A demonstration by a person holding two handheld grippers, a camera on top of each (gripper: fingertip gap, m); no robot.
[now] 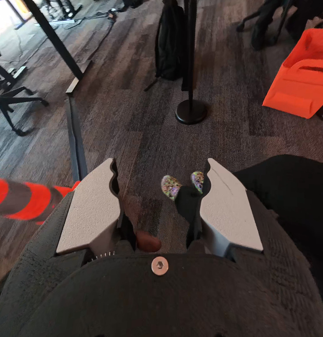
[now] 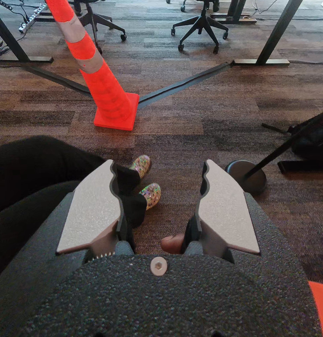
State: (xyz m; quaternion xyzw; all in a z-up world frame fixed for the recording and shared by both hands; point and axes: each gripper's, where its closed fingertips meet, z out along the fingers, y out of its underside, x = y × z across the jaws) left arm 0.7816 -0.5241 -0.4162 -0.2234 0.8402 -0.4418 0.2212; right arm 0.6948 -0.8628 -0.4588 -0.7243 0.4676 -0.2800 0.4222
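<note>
While both devices hang above the carpeted floor (image 2: 184, 113), neither has anything in its grasp. The left claw (image 1: 160, 175), low in the centre of the left wrist view, stands wide apart, its grey fingers (image 1: 95, 200) framing only bare carpet; the right claw (image 2: 159, 175) is likewise spread wide, with carpet between its fingers (image 2: 224, 204). A fingertip of the operator shows at the base of each device.

Nearest the claws are the person's two glittery shoes (image 2: 151, 195), seen just inside the right finger in the left view and just inside the left finger in the right view; they stand on the floor far below and touch neither claw. Black trouser legs (image 2: 38, 169) fill the left of the right view and the right edge of the left view.

Farther out, an orange traffic cone (image 2: 102, 82) with grey bands stands on the carpet in the upper left of the right view, its base over a black cable cover (image 2: 184, 83). A black pole on a round base (image 1: 191, 111) stands upper centre in the left view, a black bag (image 1: 168, 45) behind it.

As to containers, an orange box-like object (image 1: 302, 73) sits at the upper right of the left view; whether it holds anything cannot be told. Office chairs (image 2: 200, 27) and table legs (image 2: 277, 32) line the top of the frame. No handling of any object is evident.
</note>
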